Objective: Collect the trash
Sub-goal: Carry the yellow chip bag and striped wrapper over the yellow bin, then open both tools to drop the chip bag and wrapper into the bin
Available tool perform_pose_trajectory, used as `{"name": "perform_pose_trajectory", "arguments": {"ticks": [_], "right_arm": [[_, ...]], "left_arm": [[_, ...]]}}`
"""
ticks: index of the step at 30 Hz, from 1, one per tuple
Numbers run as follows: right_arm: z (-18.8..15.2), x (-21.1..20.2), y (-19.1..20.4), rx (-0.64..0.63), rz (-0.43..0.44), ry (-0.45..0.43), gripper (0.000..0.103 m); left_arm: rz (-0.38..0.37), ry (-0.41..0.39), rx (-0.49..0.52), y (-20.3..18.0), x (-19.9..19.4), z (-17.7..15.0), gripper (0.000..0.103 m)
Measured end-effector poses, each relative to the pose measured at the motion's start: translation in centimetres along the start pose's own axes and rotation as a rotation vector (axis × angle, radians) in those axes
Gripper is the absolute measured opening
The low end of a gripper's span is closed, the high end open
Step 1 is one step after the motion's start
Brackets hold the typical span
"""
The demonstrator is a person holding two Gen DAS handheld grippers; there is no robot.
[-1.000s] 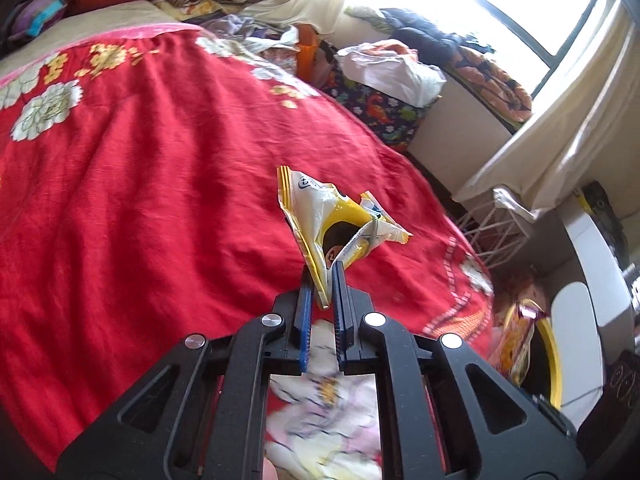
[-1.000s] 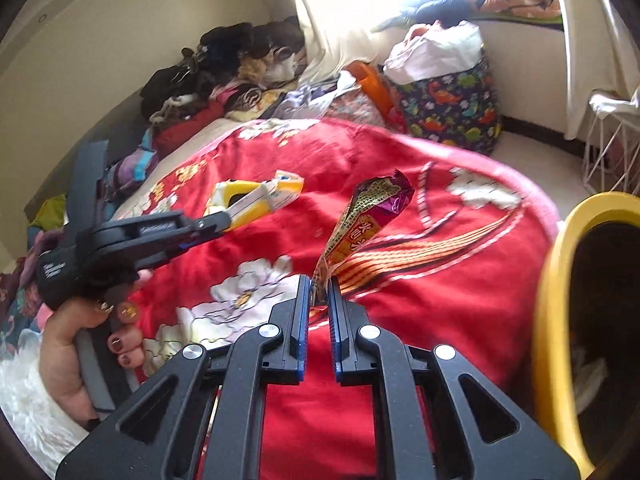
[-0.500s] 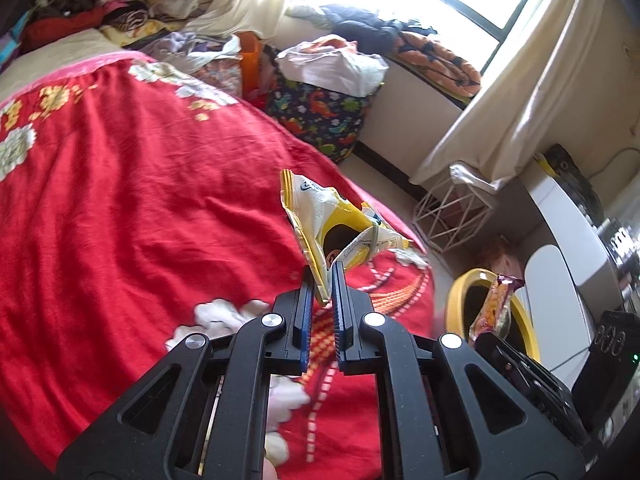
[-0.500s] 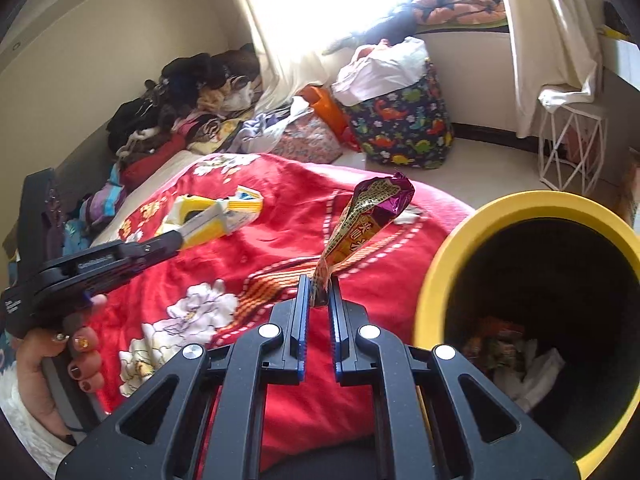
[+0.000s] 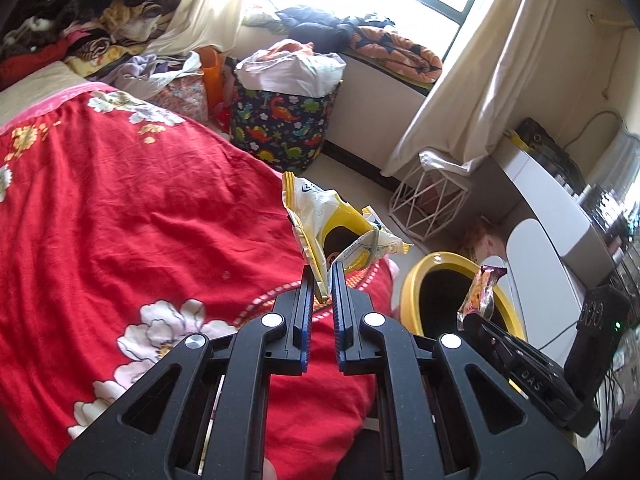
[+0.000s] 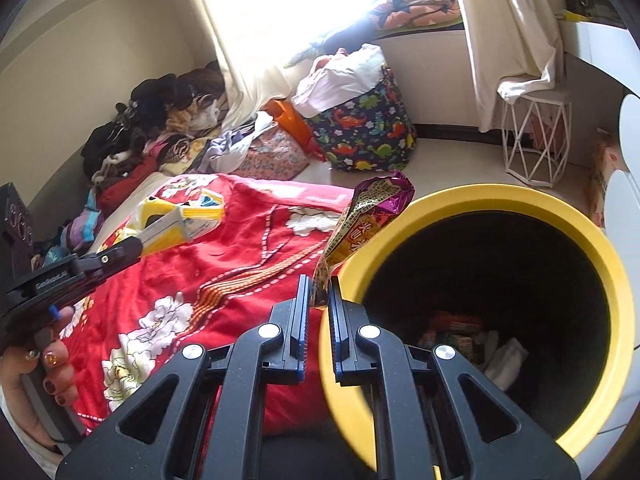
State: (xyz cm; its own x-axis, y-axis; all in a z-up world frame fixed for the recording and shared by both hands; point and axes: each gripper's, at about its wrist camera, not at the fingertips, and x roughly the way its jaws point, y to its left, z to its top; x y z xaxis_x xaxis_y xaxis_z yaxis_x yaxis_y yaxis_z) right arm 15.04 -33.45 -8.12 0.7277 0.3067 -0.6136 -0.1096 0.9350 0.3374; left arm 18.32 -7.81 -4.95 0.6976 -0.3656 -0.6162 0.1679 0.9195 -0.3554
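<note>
Surveying, largest first, each place given against the yellow bin:

Bed cover: the red flowered bed cover [image 5: 132, 220] fills the ground left of the yellow bin [image 6: 600, 248], its rounded edge just beside the bin's rim.

Yellow bin: round, with a yellow rim and dark inside; crumpled wrappers and white paper [image 6: 504, 356] lie at its bottom.

Fabric basket: a dinosaur-print basket [image 6: 368, 136] stuffed with white cloth stands on the floor well beyond the bin, under the window.

Wire stool: a white wire stool [image 6: 536, 140] stands beyond the bin, to its right, with a curtain end draped over it.

Left gripper: the left gripper [image 5: 322, 288] hovers over the bed cover's edge, left of the bin and not yet above it. Its jaws are pinched nearly closed on the lower edge of the yellow-and-white wrapper [image 5: 332, 224]. A hand with painted nails [image 6: 36, 368] grips its handle.

Right gripper: the right gripper [image 6: 318, 298] sits right at the bin's near-left rim. Its jaws are squeezed almost together on the bottom of the purple-and-orange wrapper [image 6: 360, 224].

Yellow-and-white wrapper: crumpled, standing up from the left jaws, over the bed cover beside the bin.

Purple-and-orange wrapper: upright, its top leaning across the bin's left rim.
</note>
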Motion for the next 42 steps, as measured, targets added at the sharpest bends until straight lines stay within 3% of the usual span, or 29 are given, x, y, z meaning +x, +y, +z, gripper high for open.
{"name": "perform_pose_trajectory", "arguments": {"ticks": [15,34,39,42], "right_arm": [[-0.7,-1.6,-5.6,0.097,-0.08,0.039,0.009],[-2.7,-4.0,-10.3,0.16,-0.115,0.072,0.011],[-3.1,-5.1,-11.1,0.181,-0.126,0.056,0.027],[-3.3,-6.1,-11.5,0.191,-0.137,0.035,0.031]], "left_arm": [[-0.042,0.035,0.143,-6.1,1.9,-1.5,0.005],[-0.096,0.119,0.269,-13.5,6.0,-3.4,0.005],[-0.098,0.141,0.298,-15.1,7.1,-3.8,0.005],[-0.104,0.152,0.315,-16.1,7.5,-4.2,0.006]]}}
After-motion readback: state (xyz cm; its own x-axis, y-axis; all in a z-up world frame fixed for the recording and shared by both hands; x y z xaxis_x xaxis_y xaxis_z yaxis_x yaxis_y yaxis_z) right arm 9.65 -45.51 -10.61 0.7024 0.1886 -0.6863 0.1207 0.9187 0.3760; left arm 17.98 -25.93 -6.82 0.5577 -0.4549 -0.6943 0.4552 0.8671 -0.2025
